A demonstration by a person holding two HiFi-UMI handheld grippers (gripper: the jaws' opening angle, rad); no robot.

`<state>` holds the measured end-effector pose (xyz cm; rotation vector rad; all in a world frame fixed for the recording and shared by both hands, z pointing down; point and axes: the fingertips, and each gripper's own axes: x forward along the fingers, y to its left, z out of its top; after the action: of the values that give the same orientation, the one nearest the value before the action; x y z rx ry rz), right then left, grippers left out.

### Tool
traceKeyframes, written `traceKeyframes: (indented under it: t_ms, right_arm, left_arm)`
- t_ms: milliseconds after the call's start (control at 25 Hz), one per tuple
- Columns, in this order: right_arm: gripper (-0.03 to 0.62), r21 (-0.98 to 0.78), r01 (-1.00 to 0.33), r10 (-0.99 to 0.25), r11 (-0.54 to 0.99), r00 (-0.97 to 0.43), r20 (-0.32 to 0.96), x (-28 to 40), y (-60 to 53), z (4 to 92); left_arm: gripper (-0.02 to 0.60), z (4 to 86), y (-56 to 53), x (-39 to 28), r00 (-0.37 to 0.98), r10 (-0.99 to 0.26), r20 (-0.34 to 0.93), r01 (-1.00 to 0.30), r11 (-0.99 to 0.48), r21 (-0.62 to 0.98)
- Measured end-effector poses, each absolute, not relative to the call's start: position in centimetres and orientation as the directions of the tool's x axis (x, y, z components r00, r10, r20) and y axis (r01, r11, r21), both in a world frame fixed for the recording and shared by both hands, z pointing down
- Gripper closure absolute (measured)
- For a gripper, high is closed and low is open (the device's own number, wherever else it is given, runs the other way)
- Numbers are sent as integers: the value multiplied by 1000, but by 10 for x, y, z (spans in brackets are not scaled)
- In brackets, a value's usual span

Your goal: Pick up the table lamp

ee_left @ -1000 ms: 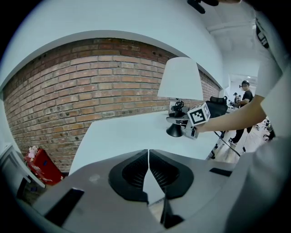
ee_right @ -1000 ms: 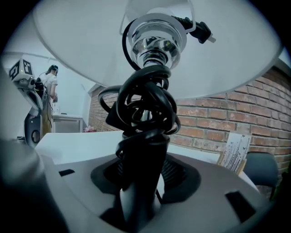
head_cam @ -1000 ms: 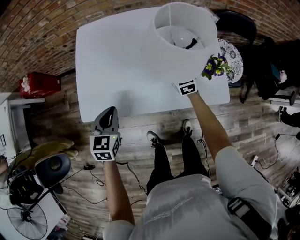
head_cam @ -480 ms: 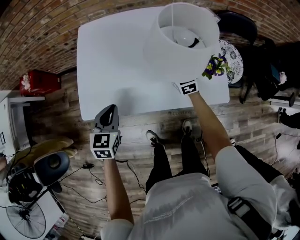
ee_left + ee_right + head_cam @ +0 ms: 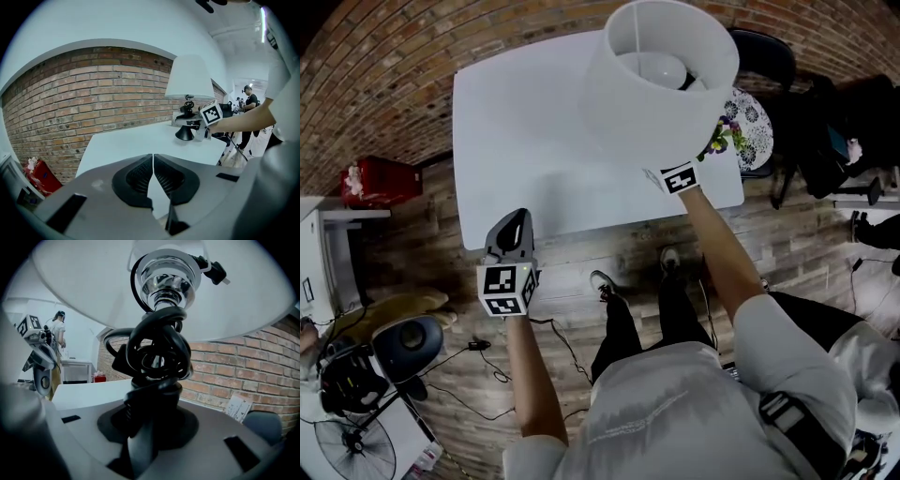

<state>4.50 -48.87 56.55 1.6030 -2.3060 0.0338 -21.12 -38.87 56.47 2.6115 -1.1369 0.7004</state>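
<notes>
Two grippers are held out in front of the person, one on each forearm's end. The left gripper (image 5: 516, 221) is kept low and short of the table (image 5: 534, 122), just off its near edge and over the wooden floor (image 5: 581, 272), with its nose aimed at the tabletop; its jaws are pressed together at the tips and nothing is caught between them. The right arm is stretched further forward, and the right gripper (image 5: 152, 401) is tucked under the shade (image 5: 661, 84), so that only its marker cube is seen from the head view.

A brick wall (image 5: 70, 89) is seen behind the table. Flowers (image 5: 719, 139) and a patterned chair (image 5: 752, 122) are placed just beside the table's right end, and a red box (image 5: 380, 178) is set on the floor well to the left. The tabletop between the two grippers is bare.

The lamp (image 5: 187, 93) is found at the table's right near corner, well apart from the left gripper. Its black stem, wound with a coiled cord (image 5: 157, 355) below a chrome socket (image 5: 168, 282), is pinched by the right gripper's jaws. Whether the black base (image 5: 184, 134) touches the table cannot be told.
</notes>
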Motion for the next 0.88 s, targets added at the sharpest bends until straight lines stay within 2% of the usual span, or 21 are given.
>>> traceKeyframes:
  t_ms: [640, 880]
  right_arm:
    - [485, 138, -902, -851, 409, -323, 414, 78, -379, 475]
    - [485, 153, -904, -854, 398, -305, 421, 89, -339, 438]
  left_arm:
    - [565, 463, -389, -143, 692, -630, 352, -658, -751, -51]
    - [565, 425, -382, -126, 728, -614, 305, -618, -780, -96]
